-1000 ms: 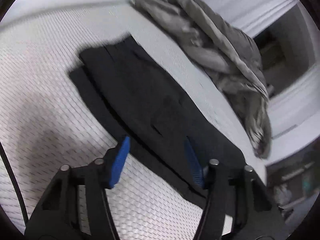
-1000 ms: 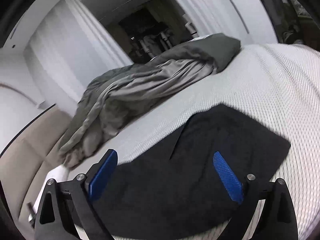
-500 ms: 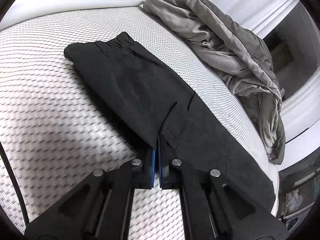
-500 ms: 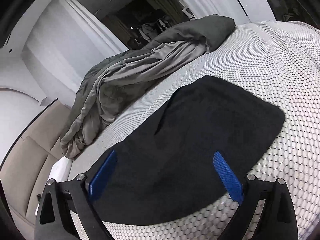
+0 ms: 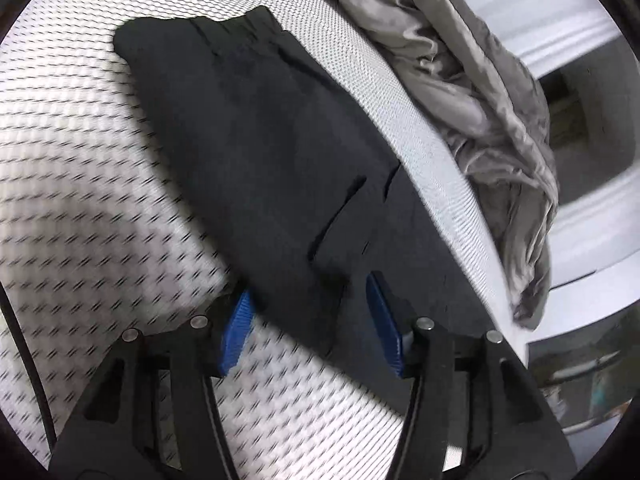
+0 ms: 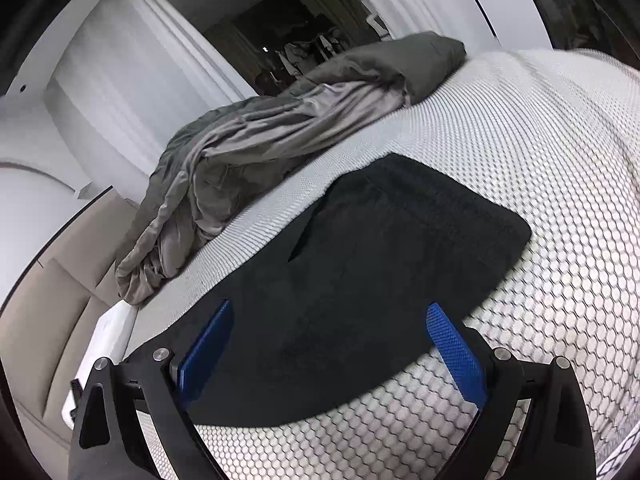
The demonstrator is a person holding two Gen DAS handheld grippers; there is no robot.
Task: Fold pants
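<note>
Black pants (image 5: 260, 140) lie folded lengthwise as a long strip on the white honeycomb-patterned mattress (image 5: 80, 200), waistband at the far end. My left gripper (image 5: 308, 286) hovers low over the strip's near edge around the pocket area. Its jaws are opening, and fabric lies between the blue pads (image 5: 236, 324) without being pinched. In the right wrist view the pants (image 6: 400, 248) stretch away from the leg end. My right gripper (image 6: 330, 306) stands open just above that end, holding nothing.
A crumpled grey blanket (image 5: 480, 100) (image 6: 260, 152) lies along the bed's far side, beside the pants. Beyond it are white panelled walls and a dark doorway (image 6: 288, 32). A beige padded surface (image 6: 52, 304) sits past the mattress edge (image 6: 560, 160) on the left.
My left gripper was open a second ago, shut at the pants' edge half a second ago, and is open again now. Both grippers have sunk closer to the pants.
</note>
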